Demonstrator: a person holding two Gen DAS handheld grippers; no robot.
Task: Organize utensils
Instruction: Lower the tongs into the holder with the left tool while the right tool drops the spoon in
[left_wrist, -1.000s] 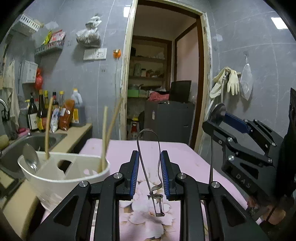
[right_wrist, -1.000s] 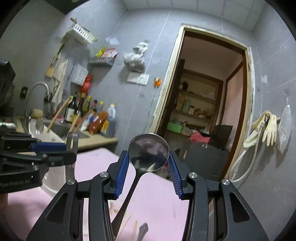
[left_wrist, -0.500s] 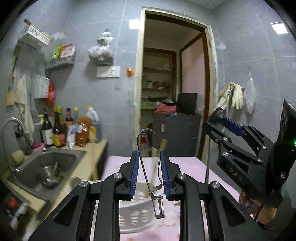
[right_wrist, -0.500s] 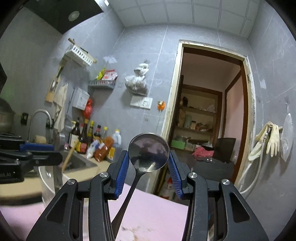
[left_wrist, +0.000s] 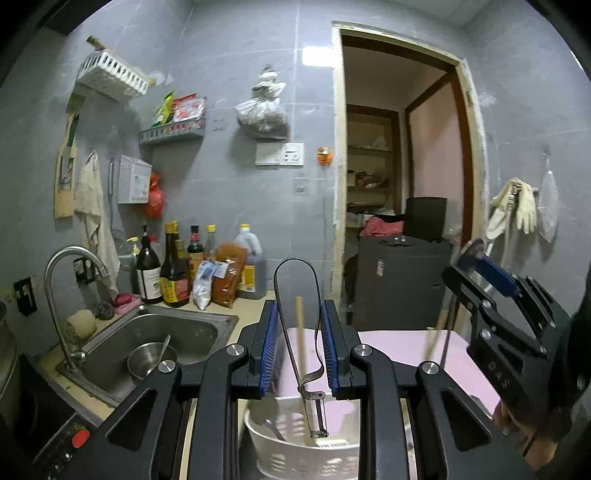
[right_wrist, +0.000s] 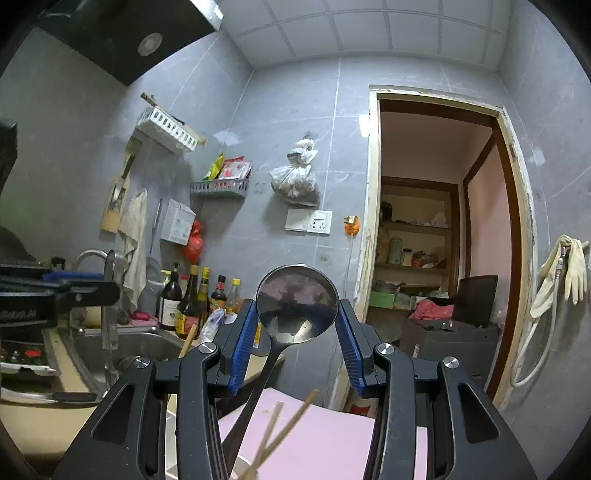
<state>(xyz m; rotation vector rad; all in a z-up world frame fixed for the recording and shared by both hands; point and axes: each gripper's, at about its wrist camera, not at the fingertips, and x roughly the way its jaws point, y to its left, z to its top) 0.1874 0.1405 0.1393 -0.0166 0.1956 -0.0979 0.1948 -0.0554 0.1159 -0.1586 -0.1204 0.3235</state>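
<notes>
My left gripper (left_wrist: 298, 343) is shut on a metal peeler (left_wrist: 312, 387) with a wire loop handle, its blade hanging over a white utensil basket (left_wrist: 295, 456). A wooden chopstick (left_wrist: 301, 354) stands in the basket. My right gripper (right_wrist: 297, 343) is shut on a metal spoon (right_wrist: 295, 310), bowl up, handle running down toward the basket. Chopsticks (right_wrist: 280, 432) lean below it. The right gripper also shows in the left wrist view (left_wrist: 476, 266), and the left gripper in the right wrist view (right_wrist: 107, 291).
A steel sink (left_wrist: 184, 328) with a faucet (left_wrist: 62, 280) and a metal bowl (left_wrist: 151, 363) lies at left. Sauce bottles (left_wrist: 177, 273) line the counter. A pink table (left_wrist: 413, 350) holds the basket. A doorway (left_wrist: 399, 184) is ahead.
Both grippers have risen and tilted up; the basket has dropped low in both views. The peeler and spoon stay held.
</notes>
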